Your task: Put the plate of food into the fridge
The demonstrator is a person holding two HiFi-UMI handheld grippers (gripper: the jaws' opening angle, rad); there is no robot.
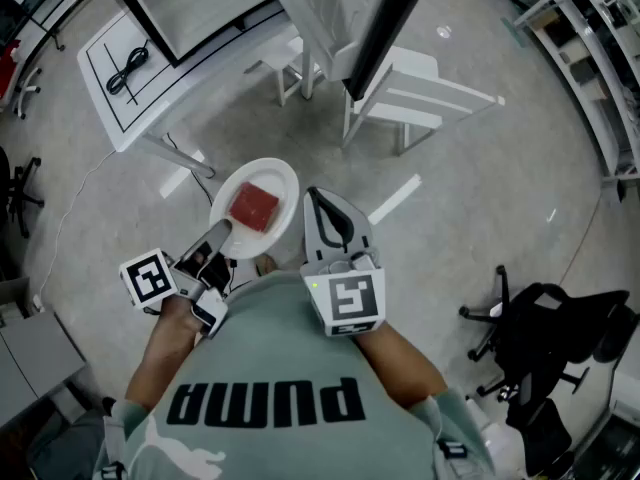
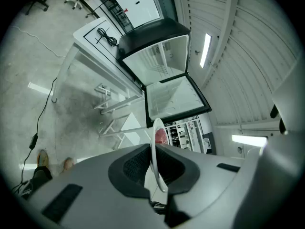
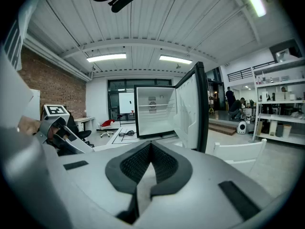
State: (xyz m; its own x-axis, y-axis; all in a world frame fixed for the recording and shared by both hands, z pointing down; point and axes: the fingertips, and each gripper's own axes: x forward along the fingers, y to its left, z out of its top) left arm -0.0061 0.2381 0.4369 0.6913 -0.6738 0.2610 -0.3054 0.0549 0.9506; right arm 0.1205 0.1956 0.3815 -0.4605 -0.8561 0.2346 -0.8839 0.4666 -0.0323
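Your left gripper (image 1: 222, 230) is clamped on the rim of the white plate (image 1: 283, 176), holding it and its red block of food (image 1: 254, 206) well short of the open fridge (image 3: 153, 112). Your right gripper (image 3: 151, 146) faces the fridge, jaws together and empty.

one white plate (image 1: 283, 180), one red block of food (image 1: 254, 206), two grippers (left gripper (image 1: 221, 234), right gripper (image 1: 315, 198)), one fridge (image 3: 152, 111), one white table (image 1: 150, 98), one black cable (image 1: 127, 71), one black office chair (image 1: 545, 333).

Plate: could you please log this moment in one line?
left gripper: shut on plate | food: on plate | right gripper: shut, empty | fridge: open
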